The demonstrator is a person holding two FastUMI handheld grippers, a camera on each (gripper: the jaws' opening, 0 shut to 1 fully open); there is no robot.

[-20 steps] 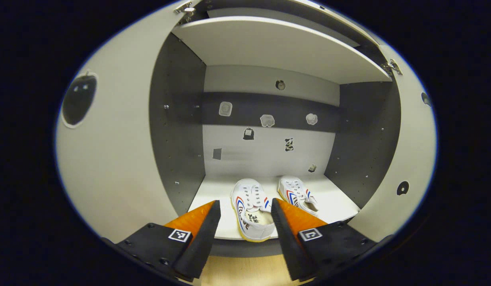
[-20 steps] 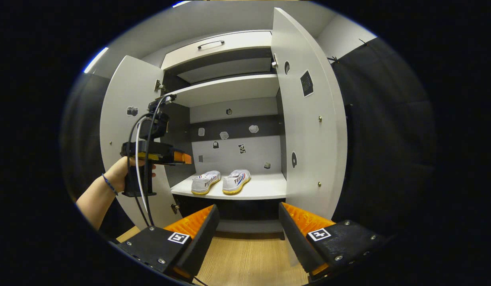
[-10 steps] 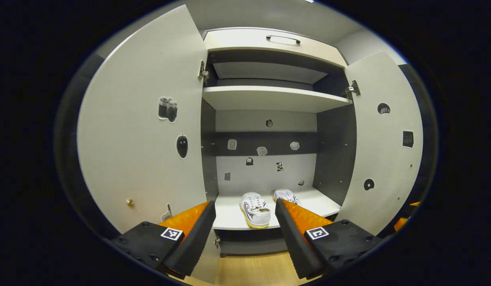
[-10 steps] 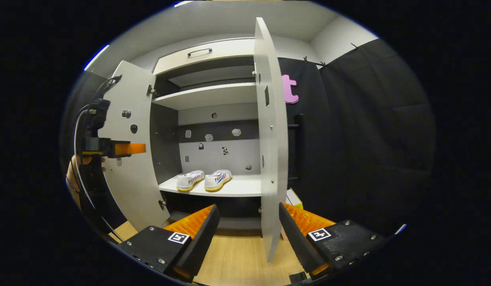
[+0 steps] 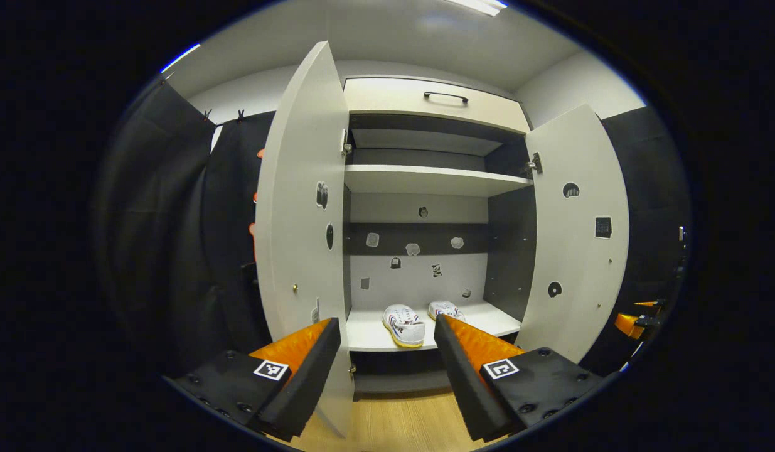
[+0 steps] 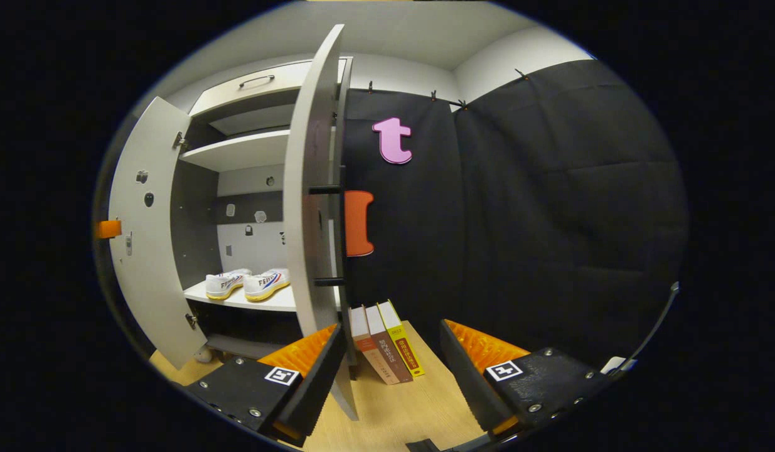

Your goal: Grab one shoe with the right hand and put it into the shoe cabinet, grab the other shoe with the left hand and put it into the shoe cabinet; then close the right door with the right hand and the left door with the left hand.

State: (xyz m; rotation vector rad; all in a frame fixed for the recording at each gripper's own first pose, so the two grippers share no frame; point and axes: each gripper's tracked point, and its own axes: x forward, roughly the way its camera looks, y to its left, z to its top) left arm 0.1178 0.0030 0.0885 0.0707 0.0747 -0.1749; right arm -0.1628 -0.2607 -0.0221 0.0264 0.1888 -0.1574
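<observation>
Both shoes [image 5: 405, 324] sit side by side on cabinet [image 5: 425, 182] lower shelf. Both doors open. Right tool [image 6: 387, 367] spread, empty, near right door [image 6: 312, 207] edge beside cabinet. Left tool [image 5: 387, 364] spread, empty. Risk: door edge slips between spread fingers, door swings wide; books [image 6: 384, 342] near cabinet base may get knocked.

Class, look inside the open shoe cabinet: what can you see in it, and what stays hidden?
Two shoes sit side by side on the lower shelf; the upper shelf looks bare. One shoe is partly covered by the left tongs.

Two shoes [image 5: 405, 324] rest side by side on the cabinet shelf [image 5: 368, 336].
</observation>
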